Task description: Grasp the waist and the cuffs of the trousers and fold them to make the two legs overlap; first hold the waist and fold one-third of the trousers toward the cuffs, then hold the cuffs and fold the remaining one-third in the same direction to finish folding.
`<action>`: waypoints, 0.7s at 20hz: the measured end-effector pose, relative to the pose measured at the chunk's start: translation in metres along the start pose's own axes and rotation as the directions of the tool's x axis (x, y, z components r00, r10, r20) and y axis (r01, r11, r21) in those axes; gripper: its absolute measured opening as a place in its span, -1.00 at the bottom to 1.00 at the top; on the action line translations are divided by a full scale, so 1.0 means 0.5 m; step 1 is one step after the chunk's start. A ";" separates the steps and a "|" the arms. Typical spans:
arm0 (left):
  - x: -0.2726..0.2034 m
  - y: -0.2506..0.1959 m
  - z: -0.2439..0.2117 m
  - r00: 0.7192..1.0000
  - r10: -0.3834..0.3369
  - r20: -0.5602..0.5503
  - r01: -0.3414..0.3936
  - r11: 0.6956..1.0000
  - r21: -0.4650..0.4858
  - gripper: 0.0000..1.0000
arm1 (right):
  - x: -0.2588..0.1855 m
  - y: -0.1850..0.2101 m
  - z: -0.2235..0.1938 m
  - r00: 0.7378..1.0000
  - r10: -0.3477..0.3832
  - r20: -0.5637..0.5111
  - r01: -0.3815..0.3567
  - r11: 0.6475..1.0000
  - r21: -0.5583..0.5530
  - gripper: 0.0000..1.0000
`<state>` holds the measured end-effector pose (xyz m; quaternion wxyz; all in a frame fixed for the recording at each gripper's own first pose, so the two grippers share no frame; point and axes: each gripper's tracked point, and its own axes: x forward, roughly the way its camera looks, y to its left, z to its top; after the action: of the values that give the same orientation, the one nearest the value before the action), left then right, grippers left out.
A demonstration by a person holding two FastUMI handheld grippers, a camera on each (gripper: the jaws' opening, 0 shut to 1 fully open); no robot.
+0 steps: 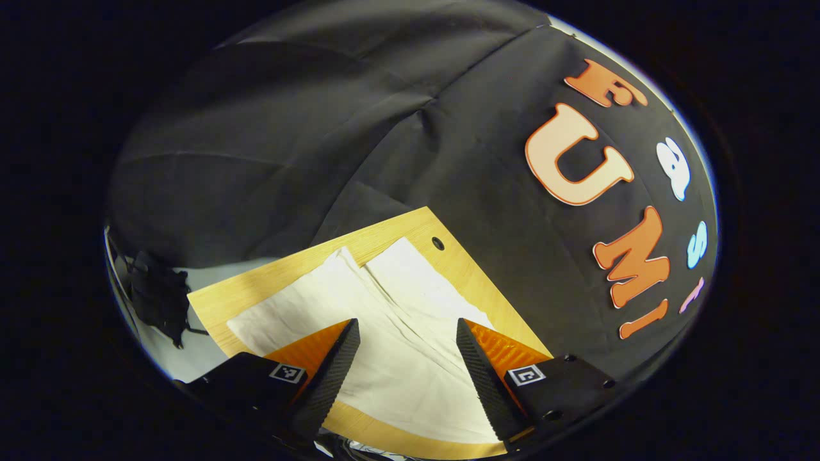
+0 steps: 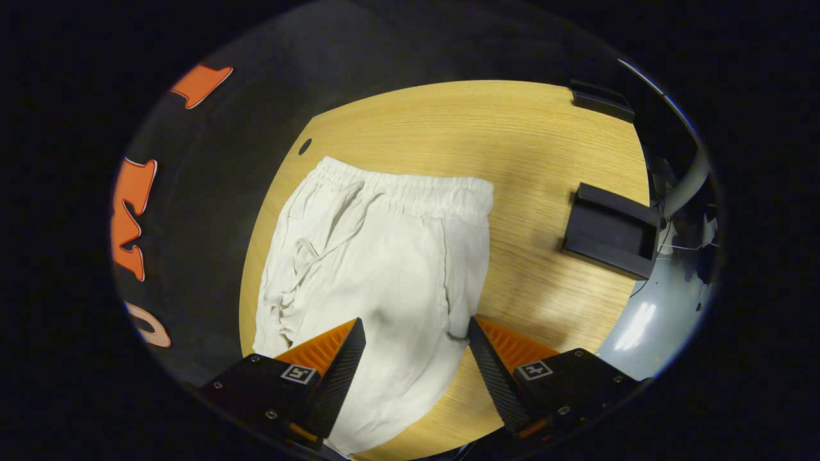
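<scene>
The white trousers (image 2: 378, 256) lay flat on the wooden table (image 2: 512, 141), and everything here is placed against them. In the right gripper view the elastic waist (image 2: 410, 189) was at the far end of the cloth, with a drawstring trailing down one side; in the left gripper view the two legs (image 1: 384, 301) ran away side by side toward the cuffs (image 1: 378, 253), not yet overlapped. The left gripper (image 1: 408, 339) hung over the leg end with its fingers apart and nothing between them; the right gripper (image 2: 415, 339) hung over the seat of the trousers, fingers likewise apart and empty. The step in hand looked to be the first one, the lengthwise fold. To do it well, each gripper would likely need to pinch one outer edge, waist corner and cuff on the same side, taking both layers without dragging the drawstring along, then carry that edge across in step so the legs landed edge on edge. Beyond the waist the table lay bare, giving room. To one side of the waist stood a black holder (image 2: 608, 230), well apart; on the other side the table's edge ran close along the trousers, near the booth wall (image 2: 211, 211), so that side offered little slack.
</scene>
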<state>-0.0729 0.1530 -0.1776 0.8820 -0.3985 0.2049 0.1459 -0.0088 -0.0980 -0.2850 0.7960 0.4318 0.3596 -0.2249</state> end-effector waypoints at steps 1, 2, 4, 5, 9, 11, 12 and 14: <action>-0.003 0.018 -0.010 1.000 0.024 -0.016 -0.025 0.999 -0.027 0.98 | 0.006 0.002 0.000 1.000 -0.010 -0.003 0.010 1.000 -0.005 0.93; -0.008 0.036 -0.024 0.998 0.052 -0.036 -0.053 0.998 -0.043 0.97 | 0.008 -0.001 0.001 1.000 -0.029 -0.006 0.029 1.000 -0.012 0.80; -0.012 0.049 -0.045 0.995 0.082 -0.057 -0.086 0.993 -0.075 0.98 | 0.023 0.001 0.002 0.999 -0.043 -0.019 0.042 0.998 -0.040 0.43; -0.009 0.056 -0.055 0.993 0.095 -0.064 -0.101 0.990 -0.094 0.99 | 0.027 -0.002 -0.001 0.999 -0.048 -0.026 0.047 0.997 -0.058 0.30; -0.018 0.131 -0.098 0.976 0.189 -0.112 -0.208 0.959 -0.191 0.98 | 0.035 -0.021 -0.001 0.996 -0.078 -0.048 0.075 0.995 -0.063 -0.70; -0.021 0.160 -0.125 0.966 0.216 -0.145 -0.246 0.940 -0.235 1.00 | 0.031 -0.023 -0.002 0.996 -0.068 -0.061 0.065 0.996 -0.055 -0.94; -0.020 0.168 -0.140 0.962 0.220 -0.159 -0.256 0.930 -0.263 0.98 | 0.029 -0.024 -0.003 0.996 -0.065 -0.068 0.062 0.997 -0.053 -0.96; -0.019 0.200 -0.174 0.948 0.250 -0.197 -0.303 0.900 -0.315 0.98 | 0.025 -0.020 -0.004 0.996 -0.052 -0.076 0.049 0.998 -0.045 -0.97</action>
<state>-0.1447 0.1500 -0.2895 0.7516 -0.5219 0.2973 0.2725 -0.0084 -0.1024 -0.3006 0.7848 0.4136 0.4056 -0.2202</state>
